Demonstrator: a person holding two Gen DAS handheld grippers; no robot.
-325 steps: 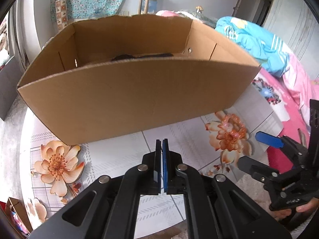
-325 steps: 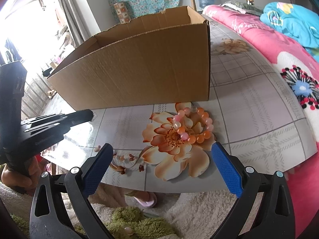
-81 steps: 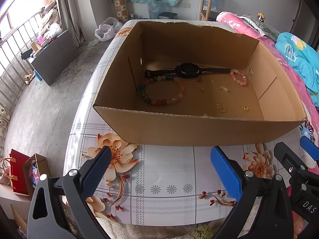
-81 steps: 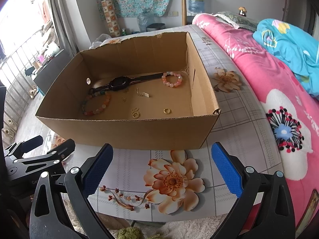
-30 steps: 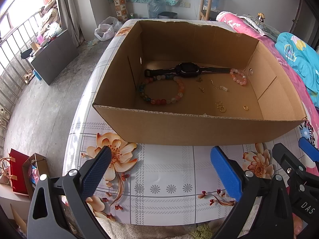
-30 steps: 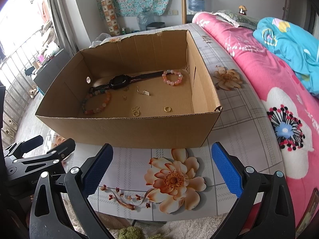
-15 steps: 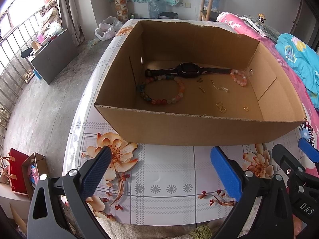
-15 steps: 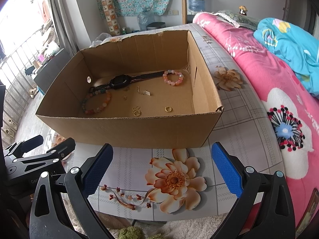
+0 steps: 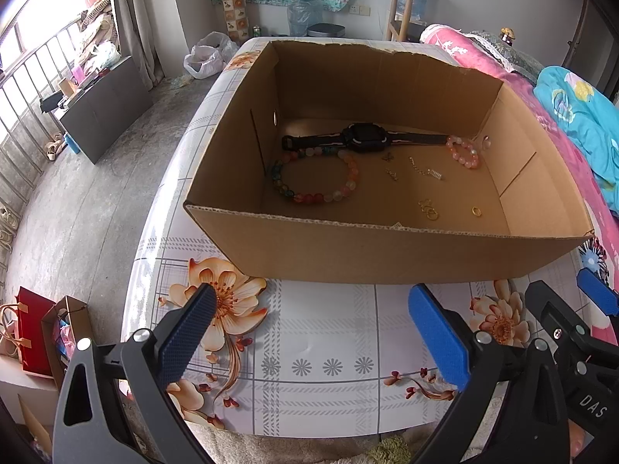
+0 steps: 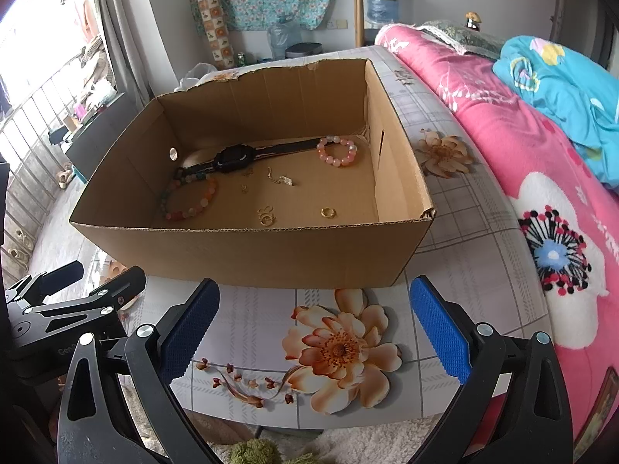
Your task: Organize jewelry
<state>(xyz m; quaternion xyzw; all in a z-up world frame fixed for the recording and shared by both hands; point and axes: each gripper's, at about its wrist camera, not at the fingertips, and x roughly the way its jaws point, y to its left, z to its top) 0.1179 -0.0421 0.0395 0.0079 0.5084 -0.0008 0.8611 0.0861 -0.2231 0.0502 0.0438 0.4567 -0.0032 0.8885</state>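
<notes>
An open cardboard box [image 9: 387, 255] [image 10: 251, 255] stands on the flower-print table. Inside lie a black watch [image 9: 363, 141] [image 10: 236, 158], a large multicolour bead bracelet [image 9: 315, 181] [image 10: 189, 199], a small pink bead bracelet [image 9: 462, 152] [image 10: 336, 150], a thin chain [image 9: 425, 170] [image 10: 280, 178], gold rings [image 9: 429, 208] [image 10: 266, 215] and one single gold ring [image 9: 477, 211] [image 10: 328, 212]. My left gripper [image 9: 309, 332] is open and empty above the table in front of the box. My right gripper [image 10: 313, 321] is open and empty, also in front of the box.
The table [image 9: 321, 367] [image 10: 251, 332] has a white flower-print cover and its near edge is just below the grippers. A pink bed [image 10: 522, 154] with a blue blanket [image 10: 561, 77] lies to the right. Bare floor [image 9: 77, 193] lies left of the table.
Over the last second nothing has visibly changed. About eleven seconds ago the left gripper was shut and a pink bead bracelet lay on the table in front of the box.
</notes>
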